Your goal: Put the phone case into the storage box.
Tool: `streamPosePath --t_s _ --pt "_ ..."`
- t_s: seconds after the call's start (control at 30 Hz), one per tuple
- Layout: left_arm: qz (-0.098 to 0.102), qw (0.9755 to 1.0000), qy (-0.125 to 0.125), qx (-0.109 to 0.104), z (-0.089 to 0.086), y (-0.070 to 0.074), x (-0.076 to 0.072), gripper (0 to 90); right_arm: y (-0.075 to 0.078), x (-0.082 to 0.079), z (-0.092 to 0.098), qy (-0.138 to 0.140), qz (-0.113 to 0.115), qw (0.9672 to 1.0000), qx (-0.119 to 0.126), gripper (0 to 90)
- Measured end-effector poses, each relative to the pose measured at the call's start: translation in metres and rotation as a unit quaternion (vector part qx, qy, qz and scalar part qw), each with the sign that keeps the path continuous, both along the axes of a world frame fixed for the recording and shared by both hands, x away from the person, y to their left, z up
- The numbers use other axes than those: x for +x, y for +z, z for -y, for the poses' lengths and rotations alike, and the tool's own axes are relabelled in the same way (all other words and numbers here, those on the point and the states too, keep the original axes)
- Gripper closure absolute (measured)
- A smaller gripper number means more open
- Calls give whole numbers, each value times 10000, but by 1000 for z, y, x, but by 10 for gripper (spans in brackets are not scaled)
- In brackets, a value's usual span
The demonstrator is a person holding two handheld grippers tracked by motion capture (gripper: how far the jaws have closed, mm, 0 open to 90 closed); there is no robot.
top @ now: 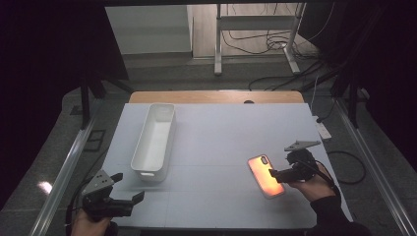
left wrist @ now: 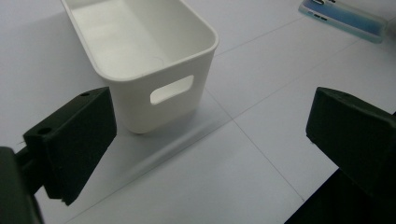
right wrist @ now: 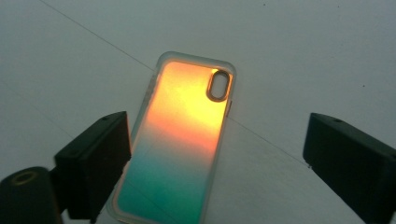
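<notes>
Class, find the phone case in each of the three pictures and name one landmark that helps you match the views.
High view: the phone case lies flat on the table, right of centre, just left of the right gripper.
Left gripper view: its edge sits at the top right corner.
Right gripper view: it lies in the centre, between open jaws.
Shared landmark: the thin seam line on the white table, also visible at and.

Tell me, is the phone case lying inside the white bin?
No, the phone case lies flat on the white table in the high view, well apart from the white bin.
</notes>
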State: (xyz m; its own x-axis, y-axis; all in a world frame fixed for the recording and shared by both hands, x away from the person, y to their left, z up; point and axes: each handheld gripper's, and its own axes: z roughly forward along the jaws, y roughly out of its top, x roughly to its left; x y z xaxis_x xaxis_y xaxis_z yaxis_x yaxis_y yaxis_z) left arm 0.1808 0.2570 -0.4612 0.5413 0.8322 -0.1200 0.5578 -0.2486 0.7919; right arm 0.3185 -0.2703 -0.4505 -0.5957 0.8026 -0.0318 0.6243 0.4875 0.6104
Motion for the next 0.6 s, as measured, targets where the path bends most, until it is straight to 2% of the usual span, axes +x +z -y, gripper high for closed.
streamPosePath --t_s 0.1,0.37,0.6 --pt "-1 10000 -3 3 0 0 0 27 -1 1 0 -49 36 10000 22 0" --pt "-2 10000 -6 -3 0 0 0 27 -3 1 1 -92 136 9998 111 0" --pt "-2 10000 -8 -7 0 0 0 27 -9 4 4 -171 61 9998 106 0"
